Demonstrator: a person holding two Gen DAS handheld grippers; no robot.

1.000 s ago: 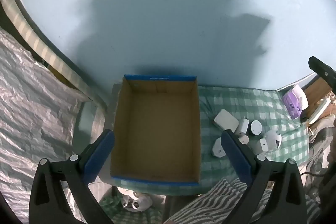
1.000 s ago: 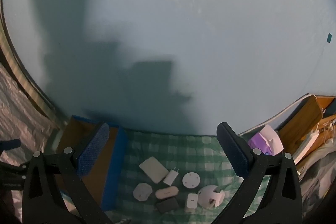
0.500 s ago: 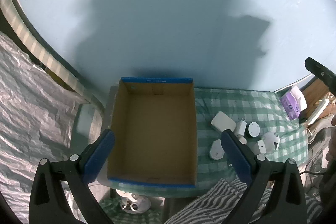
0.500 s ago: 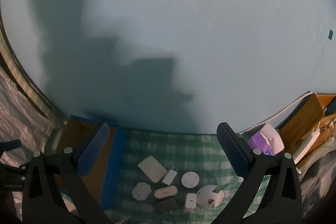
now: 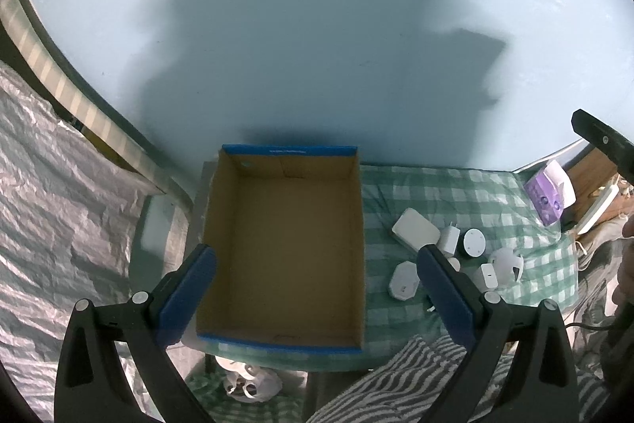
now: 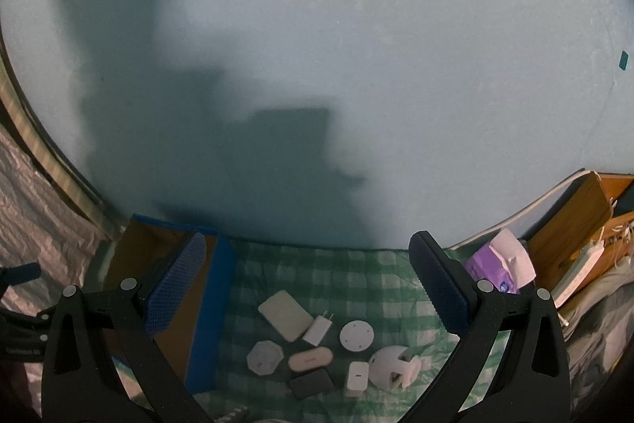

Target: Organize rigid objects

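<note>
A green checked cloth (image 6: 356,280) carries a cardboard box (image 5: 285,244) and small gadgets (image 6: 313,347).

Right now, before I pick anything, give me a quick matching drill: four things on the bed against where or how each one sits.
Things:
1. cardboard box
2. dark grey pad
3. round white puck
4. purple tissue pack

States:
A. nearest the camera in the cluster
B. holds nothing
C. right of the white plug
D. at the checked cloth's far right edge

Pairs: 1-B, 2-A, 3-C, 4-D

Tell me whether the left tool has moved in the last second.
Yes. In the left wrist view the cardboard box sits a little further left between the left tool fingers, so the tool drifted slightly rightward.
</note>
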